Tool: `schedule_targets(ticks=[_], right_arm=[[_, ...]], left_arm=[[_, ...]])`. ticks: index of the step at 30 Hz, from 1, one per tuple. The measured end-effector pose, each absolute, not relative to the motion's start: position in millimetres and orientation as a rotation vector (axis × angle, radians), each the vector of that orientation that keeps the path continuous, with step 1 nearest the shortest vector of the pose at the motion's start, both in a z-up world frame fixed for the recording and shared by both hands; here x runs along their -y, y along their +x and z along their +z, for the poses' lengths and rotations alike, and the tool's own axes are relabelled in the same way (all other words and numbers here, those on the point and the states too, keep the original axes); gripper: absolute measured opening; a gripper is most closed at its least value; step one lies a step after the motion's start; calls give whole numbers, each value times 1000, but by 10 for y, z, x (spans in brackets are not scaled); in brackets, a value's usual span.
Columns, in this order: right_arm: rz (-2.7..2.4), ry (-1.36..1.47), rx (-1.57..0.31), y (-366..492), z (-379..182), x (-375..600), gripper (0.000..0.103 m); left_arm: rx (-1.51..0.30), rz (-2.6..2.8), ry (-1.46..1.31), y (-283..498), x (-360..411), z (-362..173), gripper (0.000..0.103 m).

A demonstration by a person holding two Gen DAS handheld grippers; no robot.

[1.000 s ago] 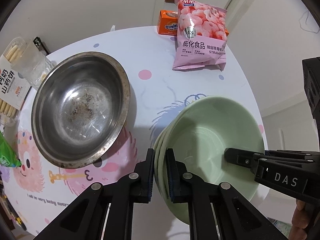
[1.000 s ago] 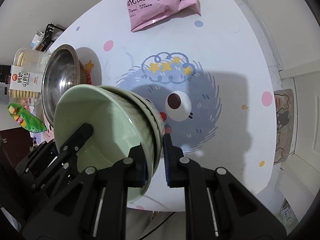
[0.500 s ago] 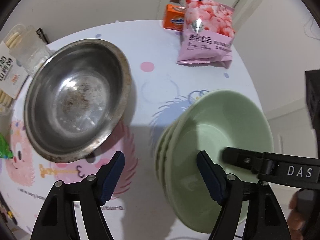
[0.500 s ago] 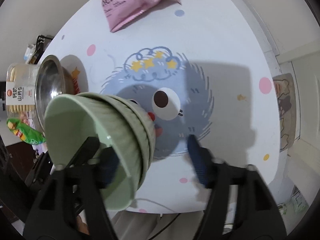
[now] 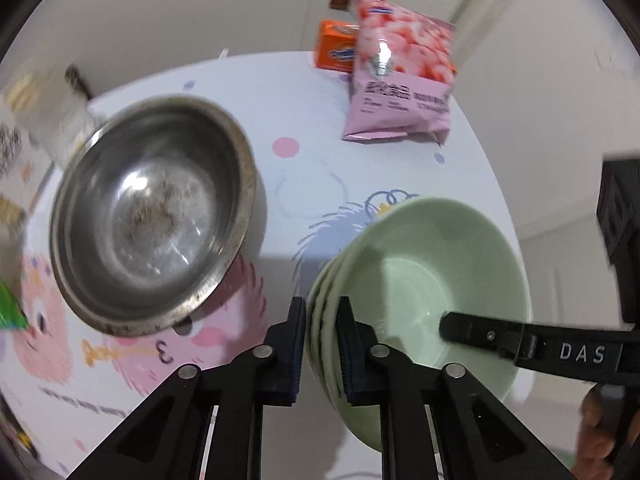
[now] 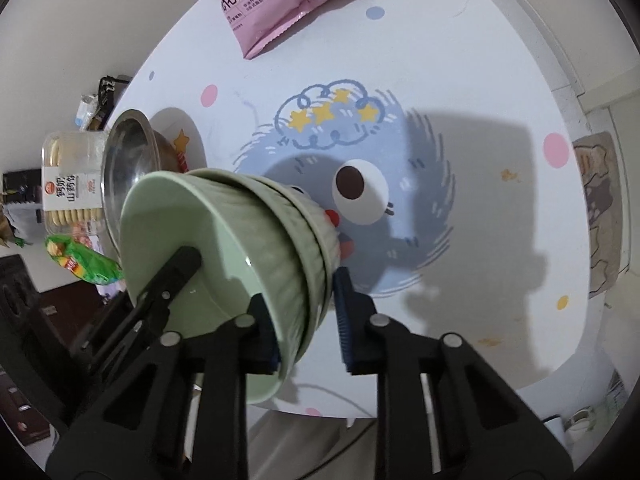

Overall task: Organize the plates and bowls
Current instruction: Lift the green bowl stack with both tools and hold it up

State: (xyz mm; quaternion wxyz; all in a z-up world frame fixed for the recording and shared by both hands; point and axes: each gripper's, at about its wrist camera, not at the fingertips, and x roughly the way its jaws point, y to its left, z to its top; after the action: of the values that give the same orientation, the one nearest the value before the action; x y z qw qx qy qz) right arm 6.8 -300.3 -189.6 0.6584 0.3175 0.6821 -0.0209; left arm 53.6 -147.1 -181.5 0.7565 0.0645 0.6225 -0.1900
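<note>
Gripping the near-left rim of the stack of pale green ribbed ceramic bowls (image 5: pixel 432 280), the left tongs (image 5: pixel 321 344) were pinched on it, one finger outside the wall and one inside. The right tongs (image 6: pixel 304 320) were pinched on the opposite rim of the same stack, with one pad inside the top bowl and one against the outer walls. The stack was tilted and appeared lifted above the round white counter with cartoon print (image 6: pixel 460 92), over the blue monster drawing (image 6: pixel 360 184). To the left of the stack sat a large stainless steel bowl (image 5: pixel 154 216) with brown residue at its bottom. A pink strawberry-ring snack bag (image 5: pixel 400 80) lay at the far side, an orange box (image 5: pixel 334 50) just behind it.
</note>
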Motion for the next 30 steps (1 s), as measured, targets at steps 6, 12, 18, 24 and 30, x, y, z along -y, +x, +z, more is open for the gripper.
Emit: schedule_targets(ticks=[6, 12, 18, 24, 30], right_arm=[[-50, 597, -1565, 110, -1842, 2905, 20], [-46, 557, -1569, 145, -1799, 2864, 20], [-31, 537, -1568, 213, -1715, 2832, 19], [-31, 525, -1585, 228, -1714, 2800, 19], [-36, 537, -1597, 242, -1726, 2801, 19]], left_arm=[[-1375, -413, 150, 546, 1452, -1808, 10], [-1384, -409, 129, 555, 1392, -1781, 10], [-1393, -404, 120, 616, 1352, -1719, 10], [-1403, -407, 103, 606, 1328, -1739, 10], [-1412, -416, 92, 615, 1318, -1750, 10]])
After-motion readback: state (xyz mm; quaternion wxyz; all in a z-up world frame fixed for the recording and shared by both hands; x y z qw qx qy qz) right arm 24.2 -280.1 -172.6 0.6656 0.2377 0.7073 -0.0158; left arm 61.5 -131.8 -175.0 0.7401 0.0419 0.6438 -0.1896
